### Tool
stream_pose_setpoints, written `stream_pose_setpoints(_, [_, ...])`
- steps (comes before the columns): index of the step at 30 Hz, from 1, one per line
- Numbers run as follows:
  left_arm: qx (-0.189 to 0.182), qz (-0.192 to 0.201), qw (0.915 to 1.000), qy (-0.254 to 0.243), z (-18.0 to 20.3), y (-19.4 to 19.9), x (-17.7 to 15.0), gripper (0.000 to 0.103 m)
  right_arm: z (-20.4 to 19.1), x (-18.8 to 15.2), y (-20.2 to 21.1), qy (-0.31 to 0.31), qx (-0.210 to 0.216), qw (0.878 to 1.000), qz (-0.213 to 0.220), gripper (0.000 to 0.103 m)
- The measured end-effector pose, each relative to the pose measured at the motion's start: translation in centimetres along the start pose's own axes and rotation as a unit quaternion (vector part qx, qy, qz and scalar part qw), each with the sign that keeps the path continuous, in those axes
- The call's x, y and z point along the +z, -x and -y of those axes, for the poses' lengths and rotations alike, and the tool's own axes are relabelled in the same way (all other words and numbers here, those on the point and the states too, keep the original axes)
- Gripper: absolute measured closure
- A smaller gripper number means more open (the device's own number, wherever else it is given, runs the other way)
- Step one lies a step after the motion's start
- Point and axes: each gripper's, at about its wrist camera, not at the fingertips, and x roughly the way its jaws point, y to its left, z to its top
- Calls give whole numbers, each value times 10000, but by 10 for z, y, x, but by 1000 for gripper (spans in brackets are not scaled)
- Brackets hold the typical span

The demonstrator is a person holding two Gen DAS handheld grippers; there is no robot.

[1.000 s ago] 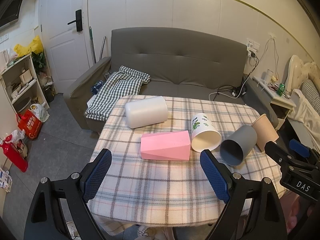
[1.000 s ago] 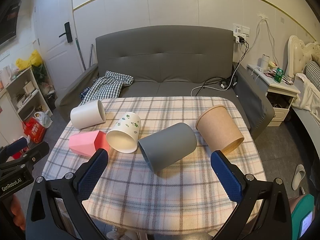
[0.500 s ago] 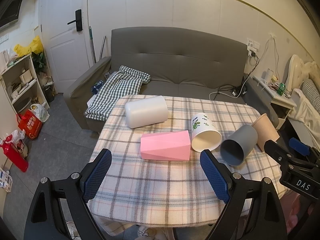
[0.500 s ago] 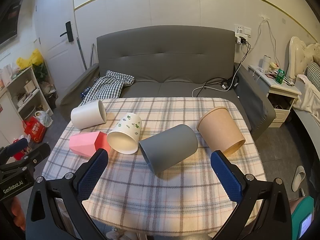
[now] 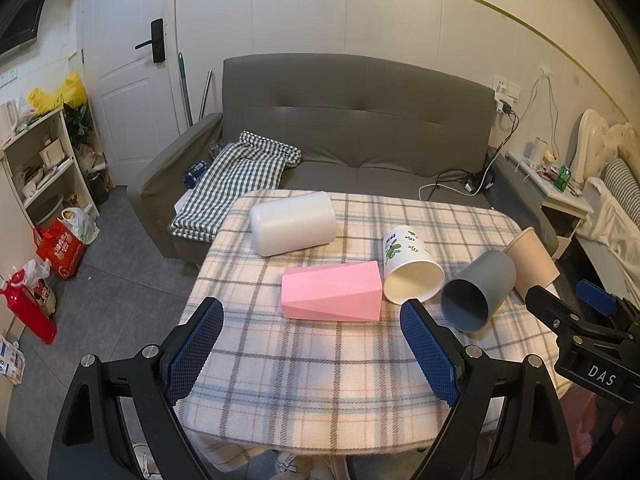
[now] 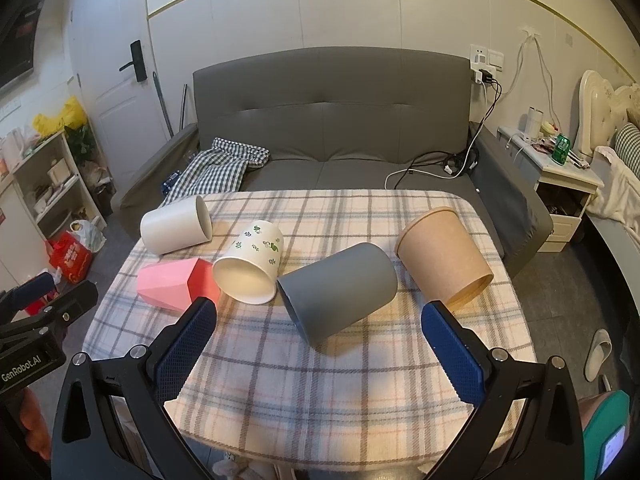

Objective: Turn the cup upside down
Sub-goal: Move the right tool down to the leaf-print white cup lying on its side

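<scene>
Five cups lie on their sides on the plaid-covered bench [image 6: 320, 380]: a white cup [image 6: 174, 230] at 10 o'clock, a pink cup [image 6: 168, 284] at 9, a leaf-print cup [image 6: 252, 266] near centre, a grey cup [image 6: 340, 290] just right of it, and a tan cup [image 6: 444, 260] at 2 o'clock. The leaf-print cup touches the pink one, and its rim sits just beside the grey cup's mouth. The tan cup lies near the bench's right edge.

The right claw [image 6: 318, 346] hovers spread wide and empty over the near edge, in front of the grey cup. The left claw [image 5: 310, 346] is likewise spread and empty before the pink cup [image 5: 332, 290].

Open cloth runs along the near side. A sofa [image 6: 332, 120] stands close behind the far edge.
</scene>
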Motion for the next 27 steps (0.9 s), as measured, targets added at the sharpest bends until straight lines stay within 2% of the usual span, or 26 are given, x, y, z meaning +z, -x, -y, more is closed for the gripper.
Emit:
stream_pose_setpoints(17, [24,-57,9999,100,-2,-7,3,10,-3,-3,1,-3,104,9999,-49,0])
stream_pose_setpoints(27, [514,-96,9979,378,-19,-25,11,10,-21,26,-18,106,379,9992,-57,0])
